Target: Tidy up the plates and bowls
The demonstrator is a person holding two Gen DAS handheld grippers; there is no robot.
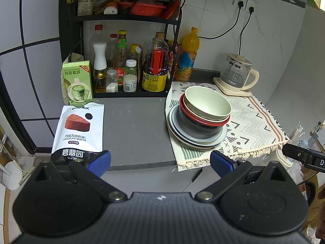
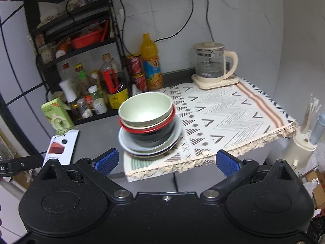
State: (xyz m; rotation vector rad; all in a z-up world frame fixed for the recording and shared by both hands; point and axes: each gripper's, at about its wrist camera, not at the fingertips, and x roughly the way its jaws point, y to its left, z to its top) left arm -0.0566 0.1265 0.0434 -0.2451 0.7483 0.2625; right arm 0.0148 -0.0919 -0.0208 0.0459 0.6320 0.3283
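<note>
Bowls [image 1: 207, 109] sit nested, green inside red-rimmed black, on a pile of plates [image 1: 198, 136] at the left edge of the patterned cloth [image 1: 256, 122]. Largest pieces lie at the bottom, which probably keeps the pile steady and compact, so the sorting looks close to done. A kettle [image 1: 236, 74] stands well apart at the back, and a snack pouch [image 1: 78, 130] lies on the bare grey counter [image 1: 136, 130] to the left.

Both grippers hang back off the counter's front edge, aimed forward and slightly down at the pile. The left gripper [image 1: 160, 163] has its jaws spread wide and empty; so does the right gripper [image 2: 167, 162], which touches nothing.
</note>
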